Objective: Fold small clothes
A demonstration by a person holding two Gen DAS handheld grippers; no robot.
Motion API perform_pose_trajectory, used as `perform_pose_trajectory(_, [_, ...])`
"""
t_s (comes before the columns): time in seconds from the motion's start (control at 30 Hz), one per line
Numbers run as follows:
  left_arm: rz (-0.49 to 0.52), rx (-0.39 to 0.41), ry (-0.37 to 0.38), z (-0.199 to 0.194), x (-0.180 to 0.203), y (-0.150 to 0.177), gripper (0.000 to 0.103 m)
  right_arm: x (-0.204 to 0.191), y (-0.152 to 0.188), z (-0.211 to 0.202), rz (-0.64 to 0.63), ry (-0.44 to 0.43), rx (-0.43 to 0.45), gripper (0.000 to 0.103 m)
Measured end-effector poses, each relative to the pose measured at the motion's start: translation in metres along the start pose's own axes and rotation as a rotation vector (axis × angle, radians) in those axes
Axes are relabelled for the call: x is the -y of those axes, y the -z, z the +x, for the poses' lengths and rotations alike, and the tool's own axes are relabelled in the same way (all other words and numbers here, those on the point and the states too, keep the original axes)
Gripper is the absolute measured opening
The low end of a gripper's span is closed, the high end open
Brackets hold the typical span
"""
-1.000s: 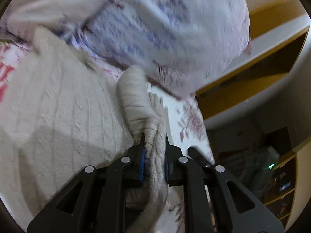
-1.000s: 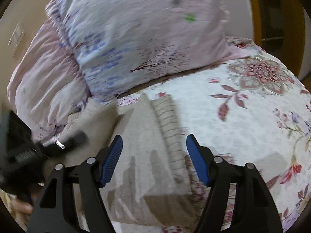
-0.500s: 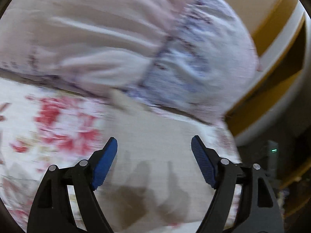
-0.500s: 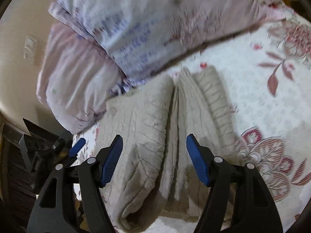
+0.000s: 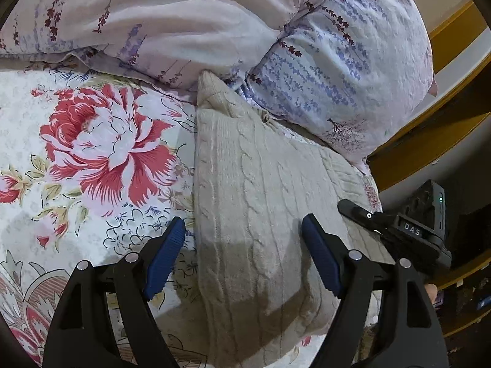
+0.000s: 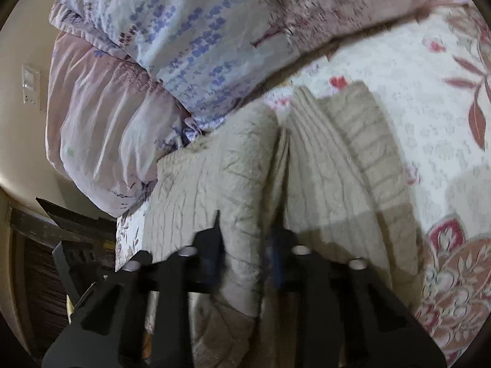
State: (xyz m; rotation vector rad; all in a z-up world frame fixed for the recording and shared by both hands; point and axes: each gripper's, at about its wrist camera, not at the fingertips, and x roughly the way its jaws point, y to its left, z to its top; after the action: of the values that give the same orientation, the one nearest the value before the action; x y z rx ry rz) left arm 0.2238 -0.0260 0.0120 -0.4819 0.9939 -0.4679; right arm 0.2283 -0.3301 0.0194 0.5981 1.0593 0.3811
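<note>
A beige cable-knit sweater (image 5: 260, 199) lies folded lengthwise on the flowered bedsheet (image 5: 101, 159), its far end against the pillows. My left gripper (image 5: 242, 245) hovers open over the sweater's near left edge, with nothing pressed between its blue pads (image 5: 165, 257). In the right wrist view the sweater (image 6: 337, 159) shows a raised fold down its middle. My right gripper (image 6: 245, 254) is closing on that fold, and its blurred fingers pinch the knit from both sides. From the left wrist camera the right gripper (image 5: 396, 233) appears as a black body at the sweater's right edge.
Two lilac flower-print pillows (image 5: 337, 61) are stacked at the head of the bed just beyond the sweater. A yellow wooden frame and shelves (image 5: 445, 128) stand past the bed's edge on the right. A wall switch plate (image 6: 30, 86) and dark furniture (image 6: 40, 245) are at the left of the right wrist view.
My left gripper let go of the sweater's bunched fold, opened wide and shifted over the sweater's left edge. My right gripper came down over the middle fold and closed on it.
</note>
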Motion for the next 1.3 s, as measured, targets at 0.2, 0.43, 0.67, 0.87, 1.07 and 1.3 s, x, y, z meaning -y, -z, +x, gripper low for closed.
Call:
perform_pose_trajectory(0.2, [0.009, 0.02, 0.015, -0.011, 0.0, 0.001, 0.079, -0.043, 0.001, -0.043, -0.249, 0.146, 0.203, 0.016])
perform_pose_trajectory(0.43, [0.038, -0.004, 0.038, -0.004, 0.01, 0.008, 0.079, -0.041, 0.002, -0.055, -0.336, 0.353, 0.244, 0.015])
perform_pose_trajectory(0.67, [0.071, -0.018, 0.072, -0.003, 0.018, 0.016, 0.078, -0.028, 0.006, -0.066, -0.355, 0.375, 0.314, 0.015])
perform_pose_trajectory(0.87, [0.081, -0.047, 0.102, -0.003, 0.026, 0.02, 0.074, 0.023, -0.006, -0.051, -0.155, 0.382, 0.191, 0.041])
perform_pose_trajectory(1.07, [0.052, -0.051, 0.137, -0.014, 0.025, 0.022, 0.074, 0.036, 0.017, -0.099, -0.062, 0.27, 0.258, 0.057])
perform_pose_trajectory(1.3, [0.019, -0.064, 0.161, -0.025, 0.026, 0.035, 0.074, 0.042, 0.063, -0.12, -0.065, 0.178, 0.213, 0.057])
